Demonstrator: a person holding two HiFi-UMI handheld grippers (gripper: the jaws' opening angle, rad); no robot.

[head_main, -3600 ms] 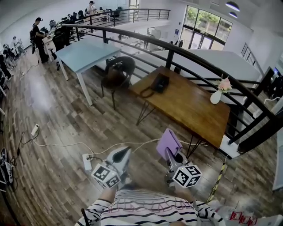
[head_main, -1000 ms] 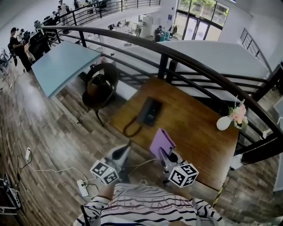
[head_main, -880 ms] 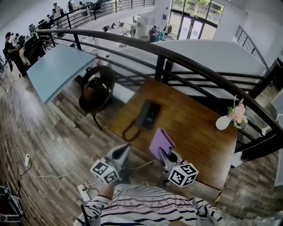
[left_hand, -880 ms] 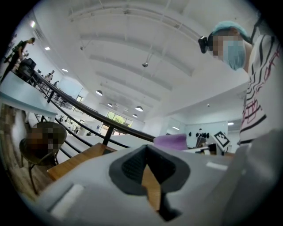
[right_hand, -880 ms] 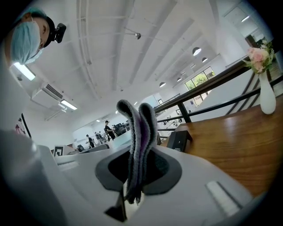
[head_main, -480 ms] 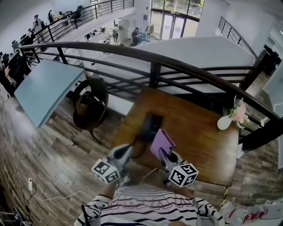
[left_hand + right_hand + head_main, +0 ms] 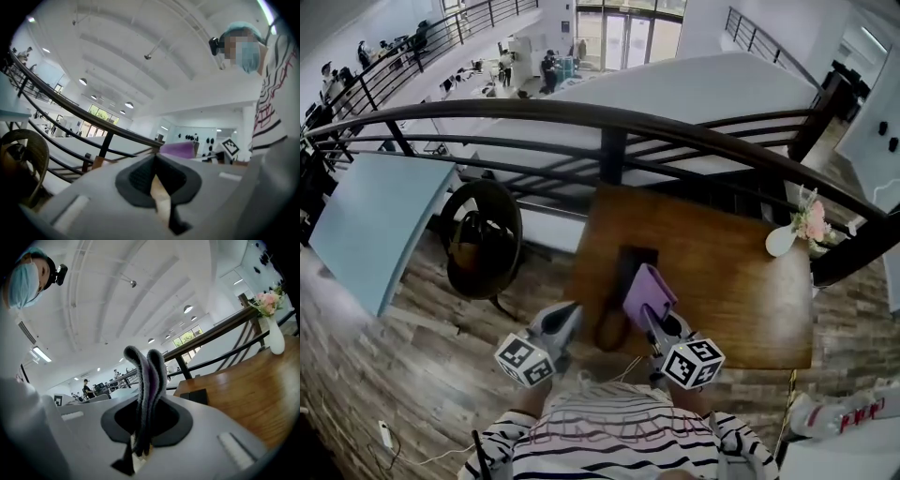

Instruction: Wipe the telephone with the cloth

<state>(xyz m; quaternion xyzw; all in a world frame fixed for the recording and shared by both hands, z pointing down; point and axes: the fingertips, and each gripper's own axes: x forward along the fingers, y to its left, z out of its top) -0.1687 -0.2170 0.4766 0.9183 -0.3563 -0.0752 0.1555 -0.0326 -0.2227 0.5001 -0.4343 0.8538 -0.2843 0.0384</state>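
Note:
The black telephone [image 7: 630, 265] lies on the wooden table [image 7: 727, 291], its coiled cord [image 7: 611, 328] looping toward the near edge. My right gripper [image 7: 654, 317] is shut on a folded purple cloth [image 7: 647, 291], which stands up from the jaws and covers the telephone's near end in the head view. In the right gripper view the cloth [image 7: 148, 380] rises between the jaws, with the telephone [image 7: 193, 396] low and beyond them. My left gripper [image 7: 566, 319] hovers at the table's near left corner, shut and empty [image 7: 154, 171].
A white vase with pink flowers [image 7: 785, 238] stands at the table's far right corner. A dark metal railing [image 7: 609, 131] runs behind the table. A round dark chair [image 7: 481, 239] and a light blue table [image 7: 361, 225] are to the left.
The view has come closer to the wooden table. Both grippers, earlier over the floor, now hang at its near edge. The cloth stays in the right gripper and now overlaps the telephone.

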